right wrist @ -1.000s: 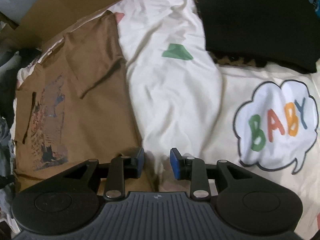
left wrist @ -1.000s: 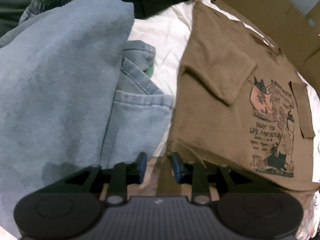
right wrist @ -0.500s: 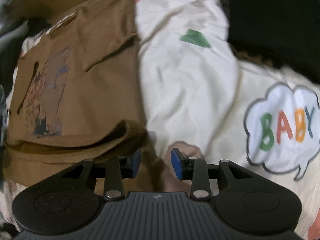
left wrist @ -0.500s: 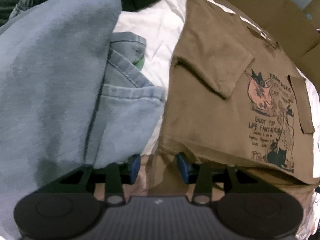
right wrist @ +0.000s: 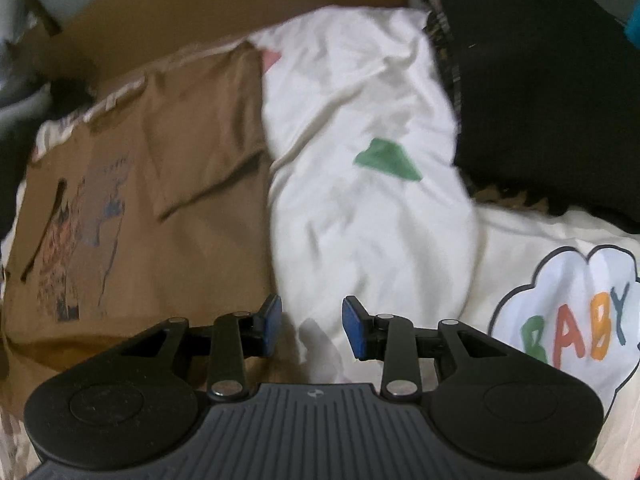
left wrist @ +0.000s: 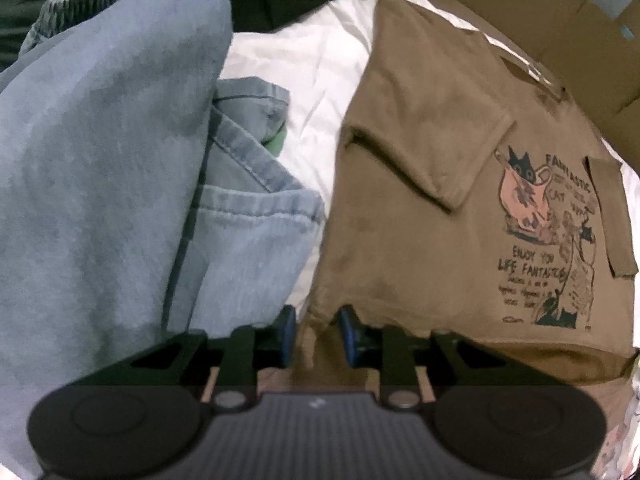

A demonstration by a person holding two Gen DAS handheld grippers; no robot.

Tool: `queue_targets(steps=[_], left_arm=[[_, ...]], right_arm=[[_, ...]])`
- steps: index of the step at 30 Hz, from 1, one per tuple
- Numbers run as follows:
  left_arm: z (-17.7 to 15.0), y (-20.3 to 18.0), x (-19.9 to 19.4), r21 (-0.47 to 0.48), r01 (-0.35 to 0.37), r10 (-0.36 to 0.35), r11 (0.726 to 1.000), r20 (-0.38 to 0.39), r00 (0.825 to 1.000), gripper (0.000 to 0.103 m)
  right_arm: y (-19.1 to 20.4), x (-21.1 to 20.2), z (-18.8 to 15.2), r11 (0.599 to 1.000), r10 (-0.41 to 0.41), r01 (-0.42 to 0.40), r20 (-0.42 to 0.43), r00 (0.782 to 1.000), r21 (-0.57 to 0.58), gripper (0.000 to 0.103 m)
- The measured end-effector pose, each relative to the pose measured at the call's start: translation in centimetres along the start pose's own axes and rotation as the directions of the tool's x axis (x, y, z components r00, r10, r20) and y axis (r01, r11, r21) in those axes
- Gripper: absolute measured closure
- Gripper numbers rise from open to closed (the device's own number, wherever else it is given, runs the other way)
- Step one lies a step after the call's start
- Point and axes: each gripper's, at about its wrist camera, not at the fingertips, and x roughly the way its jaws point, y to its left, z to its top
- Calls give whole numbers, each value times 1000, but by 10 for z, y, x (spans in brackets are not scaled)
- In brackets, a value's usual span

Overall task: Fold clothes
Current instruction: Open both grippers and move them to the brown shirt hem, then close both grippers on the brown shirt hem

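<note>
A brown T-shirt (left wrist: pixel 420 220) with a cat print lies face up on a white sheet (left wrist: pixel 312 72), both sleeves folded in over the chest. My left gripper (left wrist: pixel 318 332) points down at the shirt's near left corner. Its jaws are closing, and the bunched hem fills the gap between the blue pads (left wrist: pixel 347 332). In the right wrist view the same T-shirt (right wrist: pixel 180 240) lies flat on the left. My right gripper (right wrist: pixel 310 326) stands open just past the shirt's right edge, with only the white sheet (right wrist: pixel 360 220) under its fingers.
A blue-grey garment (left wrist: pixel 100 200) and light denim jeans (left wrist: pixel 248 248) are piled left of the shirt. A black garment (right wrist: pixel 540 100) lies at the far right, a "BABY" cloud print (right wrist: pixel 572 328) near right. Cardboard (right wrist: pixel 200 8) stands behind the sheet.
The left jaws widened, then narrowed onto the shirt's corner. In the right view, the shirt's raised, doubled-over near edge of half a second ago is gone and the shirt lies flat; the right gripper shifted right.
</note>
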Motion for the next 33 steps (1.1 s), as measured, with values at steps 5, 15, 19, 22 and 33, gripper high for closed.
queue_targets(steps=[5,15,19,22,33], left_arm=[[-2,3,-11,9,10,-10,1000,17,1000,78],[-7,16,-20,3,-2,2,1000,36,999,78],[-9,22,-19,-11,3,-3,1000,38,999,78],[-11,26,-19,-23,12,-11,1000,36,999,78],[-17,29,-29,20,43,-44,999,74,996,76]], right_arm=[[-19,-10,-10,999,36,-36,13,999,32,62],[-13,-11,-30,994,87,-87,-11,996,-69,62],[6,-4,-32,986,83,-86,-27,996,-143,62],[16,4,-29,982,73,-77,-33,997,-170,63],[52,25,-23,959,10,-20,-39,999,-282,93]])
